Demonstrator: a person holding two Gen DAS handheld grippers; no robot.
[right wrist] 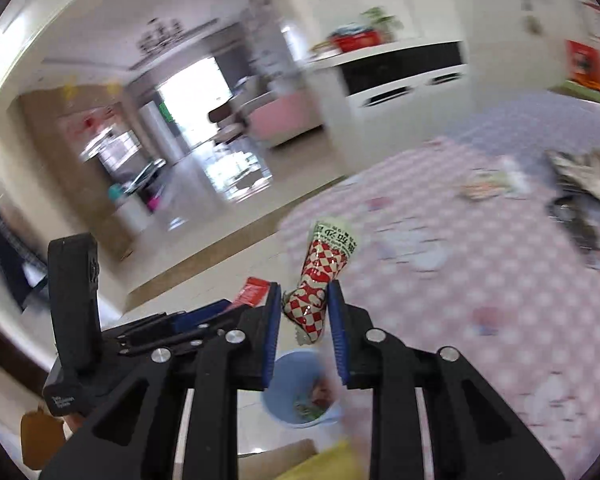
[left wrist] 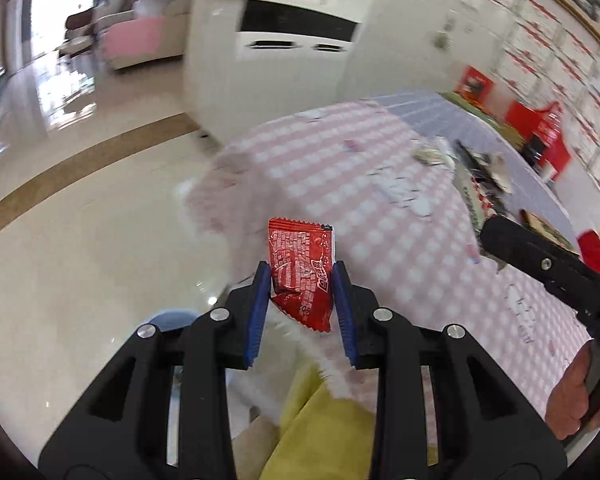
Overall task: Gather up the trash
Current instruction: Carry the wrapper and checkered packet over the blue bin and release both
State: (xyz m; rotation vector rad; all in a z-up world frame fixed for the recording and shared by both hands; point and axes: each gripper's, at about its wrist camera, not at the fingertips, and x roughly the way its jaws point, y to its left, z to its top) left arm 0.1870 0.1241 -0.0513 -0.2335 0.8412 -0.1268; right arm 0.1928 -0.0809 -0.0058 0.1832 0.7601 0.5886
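Left hand-held gripper: angled downward, blue pads pinched on red snack wrapper, wrapper upright above fingertips, held over worktop edge and floor. Right hand-held gripper: tilted down, pinched on crumpled red-and-white checkered wrapper, top sticking up past pads. Seen beside left one, bare hand gripping handle at frame edge. Below right jaws, on floor: blue bin with scraps inside. Beyond: more litter on pink checked worktop cloth, blurred.
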